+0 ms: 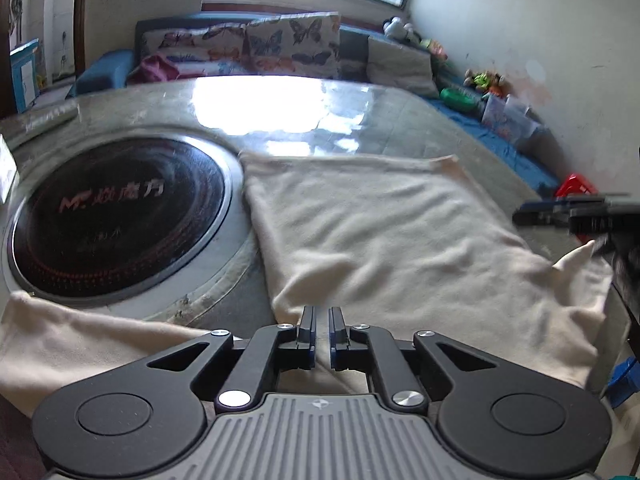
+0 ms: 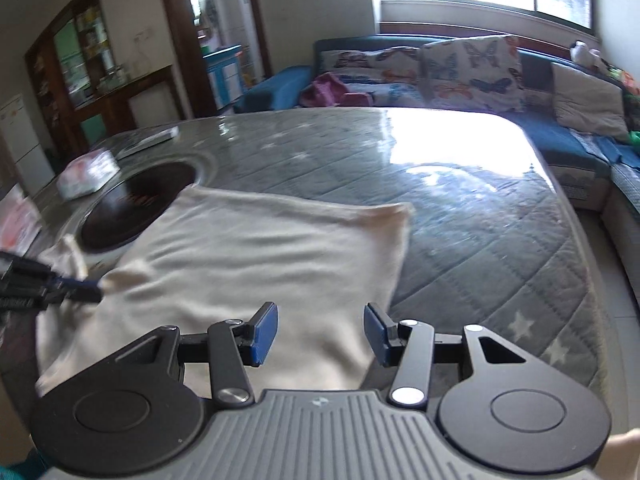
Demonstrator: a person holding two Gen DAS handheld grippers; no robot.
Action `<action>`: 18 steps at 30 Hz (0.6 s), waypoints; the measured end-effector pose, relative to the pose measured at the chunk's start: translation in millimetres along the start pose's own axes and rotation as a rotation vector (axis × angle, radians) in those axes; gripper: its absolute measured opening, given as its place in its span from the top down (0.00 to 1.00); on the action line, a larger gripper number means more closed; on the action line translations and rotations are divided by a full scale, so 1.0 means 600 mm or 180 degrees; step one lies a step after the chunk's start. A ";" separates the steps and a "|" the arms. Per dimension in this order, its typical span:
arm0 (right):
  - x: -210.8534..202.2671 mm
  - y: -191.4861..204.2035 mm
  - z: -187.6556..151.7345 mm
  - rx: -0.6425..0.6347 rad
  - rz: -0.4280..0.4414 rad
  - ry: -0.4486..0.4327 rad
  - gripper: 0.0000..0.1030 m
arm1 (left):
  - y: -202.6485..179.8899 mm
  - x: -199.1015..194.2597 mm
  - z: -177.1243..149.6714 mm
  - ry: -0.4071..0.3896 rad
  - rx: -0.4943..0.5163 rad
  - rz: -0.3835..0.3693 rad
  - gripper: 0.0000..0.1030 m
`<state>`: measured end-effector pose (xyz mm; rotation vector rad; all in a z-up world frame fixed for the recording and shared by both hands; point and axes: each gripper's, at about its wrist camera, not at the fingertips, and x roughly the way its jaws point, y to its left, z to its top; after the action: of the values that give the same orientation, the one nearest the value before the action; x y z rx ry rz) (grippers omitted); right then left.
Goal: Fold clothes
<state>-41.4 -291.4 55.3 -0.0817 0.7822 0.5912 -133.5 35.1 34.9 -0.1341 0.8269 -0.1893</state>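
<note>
Cream cloth garment (image 1: pixel 384 240) pinched near its edge by left gripper (image 1: pixel 322 334), right gripper (image 2: pixel 320 334) half-open & empty: grab matching edge, lift both evenly w/o bunching.

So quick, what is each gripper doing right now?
Left gripper: shut on the cream cloth.
Right gripper: open above the cloth, holding nothing.

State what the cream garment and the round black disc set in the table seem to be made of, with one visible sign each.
Cream garment: likely soft knit or fleece fabric; matte, slightly fuzzy, lying in loose wrinkles. Round black disc: probably glass or ceramic, glossy with printed lettering, inside what looks like a metal ring; uncertain.
</note>
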 end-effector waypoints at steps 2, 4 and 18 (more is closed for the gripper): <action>0.016 -0.015 0.014 0.0052 -0.0048 -0.0008 0.53 | 0.005 0.004 0.001 0.0026 0.0011 0.0012 0.93; 0.029 -0.024 0.023 0.0065 -0.0080 0.0005 0.53 | 0.008 0.004 0.013 -0.0002 0.0017 0.0047 0.93; 0.119 -0.051 0.071 0.0178 -0.0191 0.0160 0.54 | 0.035 0.114 0.135 -0.0106 0.0052 0.0561 0.68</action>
<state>42.0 -271.4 32.4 -0.0685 0.8419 0.5116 -25.6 44.0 36.0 -0.0484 0.7992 -0.0278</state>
